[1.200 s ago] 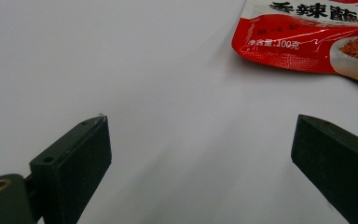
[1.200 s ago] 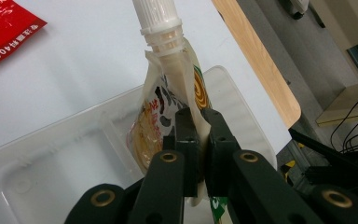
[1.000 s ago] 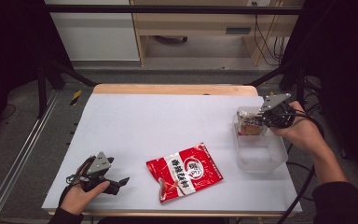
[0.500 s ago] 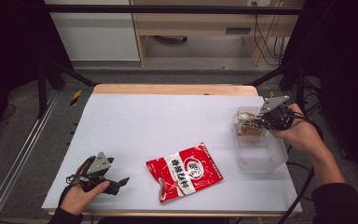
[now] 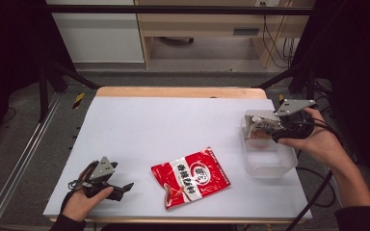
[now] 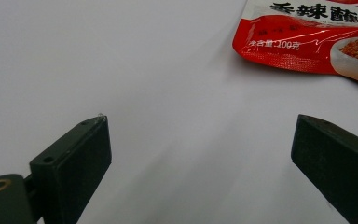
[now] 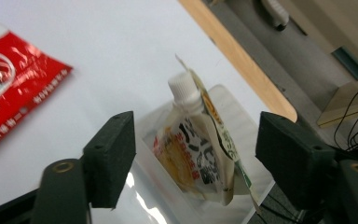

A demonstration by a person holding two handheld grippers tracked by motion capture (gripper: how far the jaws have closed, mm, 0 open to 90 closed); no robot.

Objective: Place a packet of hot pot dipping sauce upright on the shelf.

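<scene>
A white spouted pouch (image 7: 200,140) with a screw cap leans inside a clear plastic bin (image 5: 270,166) at the table's right side. My right gripper (image 5: 262,126) hovers just above the bin's far end. Its jaws have just been opening and now stand wide on either side of the pouch (image 5: 259,132) without touching it. The right gripper (image 7: 196,119) is open. A red snack packet (image 5: 190,177) lies flat near the table's front middle. My left gripper (image 5: 124,190) rests on the table at the front left, open and empty, with the red packet (image 6: 317,37) ahead of its jaws.
The white table top (image 5: 173,125) has a wooden far edge (image 5: 178,91). Beyond it stand a desk and cables on the floor. Dark frame posts rise at both sides. A corner of the red packet (image 7: 9,93) lies left of the bin.
My right gripper's jaws opened and let go of the pouch, which now leans in the bin. That hand drew back a little to the right. The left hand stayed still.
</scene>
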